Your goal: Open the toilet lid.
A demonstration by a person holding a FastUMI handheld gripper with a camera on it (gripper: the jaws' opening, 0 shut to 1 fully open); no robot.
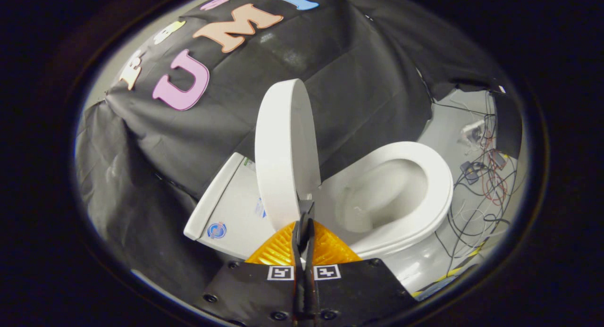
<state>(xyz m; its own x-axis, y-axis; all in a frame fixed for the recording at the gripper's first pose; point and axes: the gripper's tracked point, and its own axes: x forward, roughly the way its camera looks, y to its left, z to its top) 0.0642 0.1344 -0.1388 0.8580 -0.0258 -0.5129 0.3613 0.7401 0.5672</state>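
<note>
1. The glossy white oval plastic toilet lid (284,152) stands raised, close to upright, swung up from its hinge at the back of the bowl and seen nearly edge-on against the black cloth wall (198,129).
2. Beside the lid, the white ring-shaped toilet seat (436,185) lies down flat on the white ceramic bowl (377,199), whose hollow is open to view.
3. On the lid's other side sits the white box-shaped cistern (231,209), carrying a small round blue sticker (216,230) on its face.
4. The gripper (305,218) sits at the lid's lower end, its two fingers drawn together with only a thin slit between them; the tips reach the lid's bottom edge near the hinge, and whether they actually touch it cannot be told.
5. Beyond the seat, away from the lid, a tangle of black and red cables (481,190) sprawls over the pale floor (453,124) among small dark devices.
</note>
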